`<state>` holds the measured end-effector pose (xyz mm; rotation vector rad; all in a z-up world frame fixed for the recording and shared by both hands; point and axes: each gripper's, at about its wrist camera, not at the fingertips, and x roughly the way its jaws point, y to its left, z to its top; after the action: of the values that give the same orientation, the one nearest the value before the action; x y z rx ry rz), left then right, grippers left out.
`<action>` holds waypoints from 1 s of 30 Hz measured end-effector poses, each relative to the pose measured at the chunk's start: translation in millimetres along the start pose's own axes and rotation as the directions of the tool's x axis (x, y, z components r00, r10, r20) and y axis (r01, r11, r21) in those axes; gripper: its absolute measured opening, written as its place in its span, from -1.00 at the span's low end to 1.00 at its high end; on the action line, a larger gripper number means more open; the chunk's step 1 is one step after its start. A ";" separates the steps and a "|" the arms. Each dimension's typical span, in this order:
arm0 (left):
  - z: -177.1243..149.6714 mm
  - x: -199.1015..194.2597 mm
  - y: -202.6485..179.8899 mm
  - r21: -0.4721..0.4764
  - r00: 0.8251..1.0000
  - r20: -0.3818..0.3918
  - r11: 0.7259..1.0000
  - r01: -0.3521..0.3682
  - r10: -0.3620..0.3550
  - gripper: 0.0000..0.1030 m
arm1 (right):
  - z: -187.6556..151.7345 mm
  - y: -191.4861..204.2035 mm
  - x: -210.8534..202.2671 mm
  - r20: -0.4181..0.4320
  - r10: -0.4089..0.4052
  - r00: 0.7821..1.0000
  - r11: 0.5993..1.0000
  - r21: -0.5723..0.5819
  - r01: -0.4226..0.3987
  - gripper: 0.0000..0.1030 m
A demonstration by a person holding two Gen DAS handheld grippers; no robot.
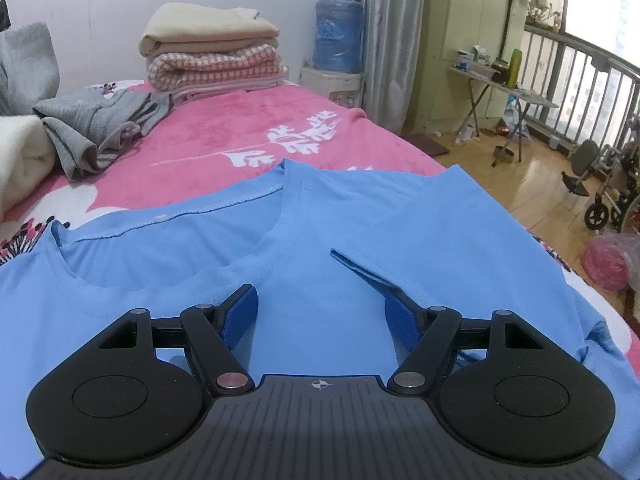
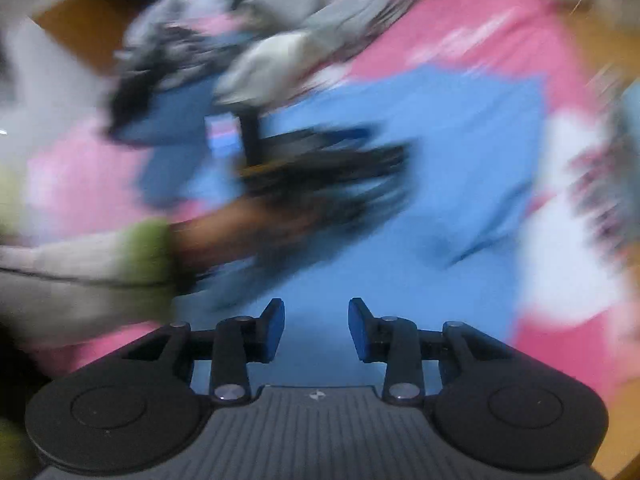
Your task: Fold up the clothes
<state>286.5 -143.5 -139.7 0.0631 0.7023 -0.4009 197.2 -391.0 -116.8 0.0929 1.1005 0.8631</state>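
Note:
A light blue T-shirt (image 1: 320, 220) lies spread on the pink bed cover (image 1: 224, 128), collar toward the far side. One sleeve (image 1: 460, 232) is folded in over its right part. My left gripper (image 1: 320, 294) hovers low over the shirt's chest, open wide, with only flat cloth under the gap. The right wrist view is badly blurred. In it my right gripper (image 2: 316, 304) is open above the blue shirt (image 2: 460, 152) with nothing between its pads. The left gripper (image 2: 320, 172) shows there too, held by a hand in a pale sleeve with a green cuff (image 2: 148, 252).
Folded blankets (image 1: 212, 52) are stacked at the far end of the bed. Crumpled grey garments (image 1: 100, 128) and a white cloth (image 1: 20, 152) lie at far left. The bed's right edge drops to a wooden floor (image 1: 520, 184) with a folding table (image 1: 500, 80) and a wheelchair (image 1: 608, 184).

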 end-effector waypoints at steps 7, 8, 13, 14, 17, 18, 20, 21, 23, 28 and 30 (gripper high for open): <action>5.6 -16.0 25.9 -0.140 1.000 -0.007 0.990 0.016 -0.017 0.38 | 19.0 20.2 39.9 0.129 -0.297 0.946 0.898 -0.299 0.322 -0.29; 5.5 -17.7 29.8 -0.159 1.000 -0.006 0.987 0.017 -0.019 0.38 | 21.0 19.2 44.7 0.129 -0.303 0.944 0.893 -0.307 0.329 -0.31; 5.3 -22.1 44.6 -0.223 0.999 -0.003 0.974 0.031 -0.032 0.36 | 18.9 16.1 64.8 0.098 -0.307 0.947 0.889 -0.325 0.322 -0.36; 5.9 -22.2 45.9 -0.231 0.999 0.001 0.972 0.042 -0.043 0.36 | 18.6 20.0 67.5 0.095 -0.294 0.951 0.888 -0.342 0.308 -0.37; 6.5 -22.1 48.7 -0.253 0.997 0.019 0.964 0.083 -0.081 0.35 | 14.7 36.1 71.2 0.099 -0.257 0.961 0.866 -0.418 0.275 -0.37; 6.8 -21.4 48.2 -0.255 0.995 0.025 0.962 0.098 -0.095 0.34 | 13.0 40.0 70.1 0.106 -0.258 0.960 0.856 -0.435 0.278 -0.37; 7.6 -19.1 44.2 -0.246 0.991 0.032 0.960 0.134 -0.130 0.32 | 10.5 44.0 67.3 0.117 -0.272 0.955 0.840 -0.455 0.295 -0.37; 8.3 -17.6 41.2 -0.236 0.989 0.035 0.960 0.151 -0.146 0.30 | 10.2 43.5 65.8 0.121 -0.286 0.951 0.835 -0.455 0.309 -0.36; 9.2 -13.6 32.2 -0.204 0.985 0.037 0.963 0.174 -0.170 0.22 | 9.1 40.4 62.6 0.128 -0.319 0.939 0.822 -0.455 0.342 -0.36; 15.1 3.2 11.4 -0.112 0.986 0.024 0.979 0.169 -0.167 0.05 | 3.7 35.1 65.0 0.127 -0.372 0.920 0.784 -0.488 0.384 -0.37; 17.4 9.2 6.8 -0.095 0.986 0.020 0.982 0.164 -0.163 0.03 | 2.4 35.1 67.9 0.131 -0.382 0.915 0.770 -0.503 0.394 -0.37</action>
<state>306.2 -143.6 -132.8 -0.0892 0.7163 -0.5237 191.0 -322.2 -149.6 -0.5671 0.7885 0.7500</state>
